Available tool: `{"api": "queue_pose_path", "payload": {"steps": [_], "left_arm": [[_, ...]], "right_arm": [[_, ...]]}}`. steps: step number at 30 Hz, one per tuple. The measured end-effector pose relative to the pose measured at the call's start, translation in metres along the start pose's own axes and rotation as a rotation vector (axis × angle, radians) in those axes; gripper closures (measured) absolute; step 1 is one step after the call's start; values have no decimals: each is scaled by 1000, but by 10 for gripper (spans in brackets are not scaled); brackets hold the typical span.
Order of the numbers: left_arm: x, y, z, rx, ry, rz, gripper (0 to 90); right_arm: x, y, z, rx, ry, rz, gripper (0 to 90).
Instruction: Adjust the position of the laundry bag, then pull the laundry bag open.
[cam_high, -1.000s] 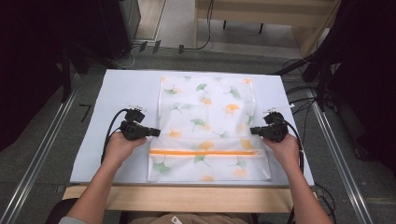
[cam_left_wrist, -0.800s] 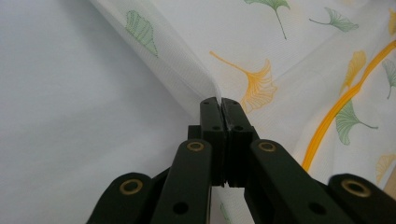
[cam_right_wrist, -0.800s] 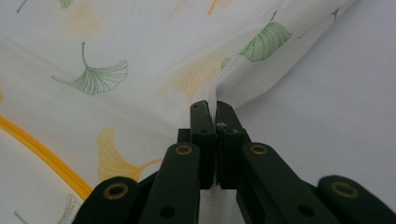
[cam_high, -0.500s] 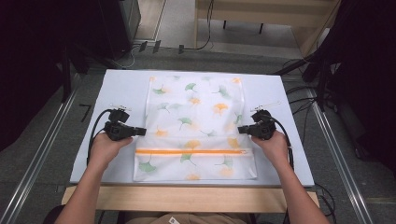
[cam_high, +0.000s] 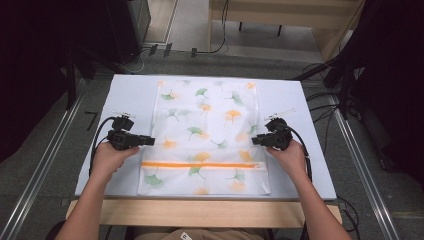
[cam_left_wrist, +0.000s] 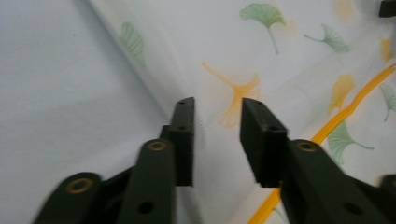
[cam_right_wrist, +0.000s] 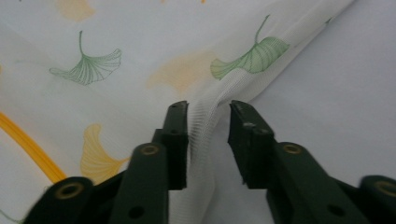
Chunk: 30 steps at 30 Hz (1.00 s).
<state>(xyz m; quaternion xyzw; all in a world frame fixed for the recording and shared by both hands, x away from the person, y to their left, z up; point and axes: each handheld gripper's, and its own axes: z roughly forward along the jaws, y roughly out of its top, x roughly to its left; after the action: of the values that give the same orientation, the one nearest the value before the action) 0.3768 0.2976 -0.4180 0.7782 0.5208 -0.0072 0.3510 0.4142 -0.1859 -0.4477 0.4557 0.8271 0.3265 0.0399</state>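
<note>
Your left gripper (cam_high: 151, 141) sits at the left edge of the white mesh laundry bag printed with green and orange ginkgo leaves (cam_high: 207, 135), and its jaws have just been opening: in the left gripper view they stand apart with the bag's edge lying under and between them, the pads (cam_left_wrist: 184, 135) not pressing on the cloth. Your right gripper (cam_high: 254, 140) mirrors it at the bag's right edge, and its jaws have also just been opening; the right gripper view shows a raised fold of mesh (cam_right_wrist: 205, 121) running up through the gap, with the jaws parted on either side of it.

From the high view you can see the whole bag lying flat on the pale blue tabletop (cam_high: 130, 95), long side running away from you, with its orange zipper stripe (cam_high: 202, 164) crossing near your end. Both of your hands rest on the tabletop just outside the bag, left hand (cam_high: 111, 157) and right hand (cam_high: 288, 156) level with each other.

The gripper views give you what the high view cannot: the weave of the mesh, the small ridge of cloth at the right edge, and how the left edge lies flat against the tabletop (cam_left_wrist: 70, 93). The left gripper view also catches the orange stripe (cam_left_wrist: 345, 116) curving off to its right.
</note>
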Motion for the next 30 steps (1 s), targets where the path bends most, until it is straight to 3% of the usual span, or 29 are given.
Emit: {"api": "queue_pose_path", "payload": {"steps": [3,5,11,15,17,19,20,23,27,30], "left_arm": [[-7,-1,-5,-27,23,37,500],[-10,-1,-8,-38,45,63,426],[-16,2,-7,-43,21,72,373],[-24,6,-4,-59,-1,93,371],[-29,8,-1,-60,-12,108,367],[-34,10,3,-49,-16,124,368],[-36,11,5,-41,-22,136,367],[-42,14,11,-36,-35,161,367],[-51,15,17,-27,-32,207,364],[-56,16,23,-15,-48,207,365]], "right_arm": [[0,-2,-9,-18,-26,4,601],[1,-5,-18,-47,-20,9,559],[0,-17,-32,-83,5,30,534],[3,-26,-36,-80,-16,-6,661],[6,-26,-35,-82,-3,33,723],[7,-26,-33,-87,3,34,749],[10,-27,-28,-85,10,34,826],[12,-26,-22,-77,30,28,886],[16,-26,-7,-12,-1,-11,900],[12,-28,-3,5,-10,-9,900]]}}
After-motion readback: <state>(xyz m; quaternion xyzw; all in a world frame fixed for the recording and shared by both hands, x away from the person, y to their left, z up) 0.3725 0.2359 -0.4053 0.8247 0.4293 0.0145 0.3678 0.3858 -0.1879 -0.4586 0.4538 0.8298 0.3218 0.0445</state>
